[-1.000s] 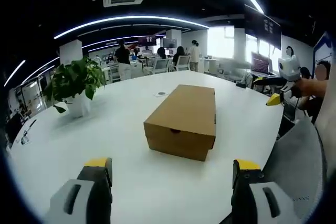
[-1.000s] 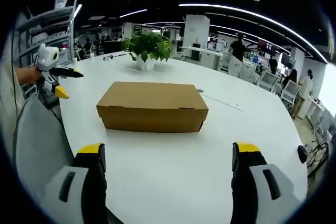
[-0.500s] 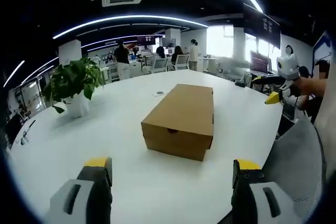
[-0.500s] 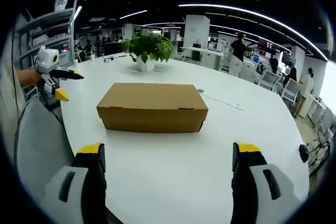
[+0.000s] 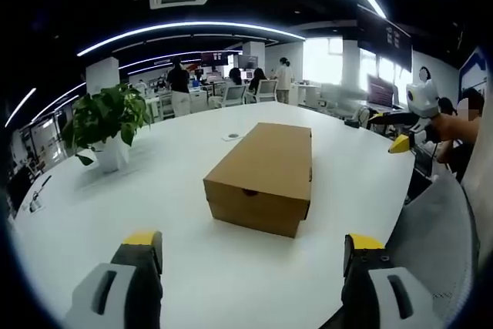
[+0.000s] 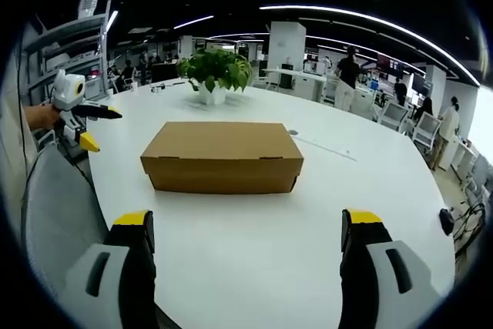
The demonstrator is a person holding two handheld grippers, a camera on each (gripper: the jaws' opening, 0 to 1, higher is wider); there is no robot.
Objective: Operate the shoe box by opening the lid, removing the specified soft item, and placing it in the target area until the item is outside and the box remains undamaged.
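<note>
A brown cardboard shoe box [image 5: 262, 176] lies lid shut on the white round table [image 5: 169, 198], its short end toward the left gripper view. In the right gripper view the shoe box [image 6: 222, 156] shows its long side. My left gripper [image 5: 250, 256] stands open, short of the box with bare table between. My right gripper [image 6: 245, 233] is also open, in front of the box's long side. The right gripper [image 5: 400, 130] appears at the far right of the left gripper view, held in a hand. The left gripper [image 6: 81, 125] shows at the left of the right gripper view.
A potted green plant [image 5: 110, 125] stands on the table left of the box, seen as the plant [image 6: 216, 73] behind the box from the other side. A small round disc [image 5: 232, 136] lies beyond the box. Grey chair back [image 6: 58, 213] sits by the table edge. People and desks fill the office behind.
Both views have shifted slightly; the box sits a little more to the left in the left gripper view. The box has not moved and both grippers stay open.
</note>
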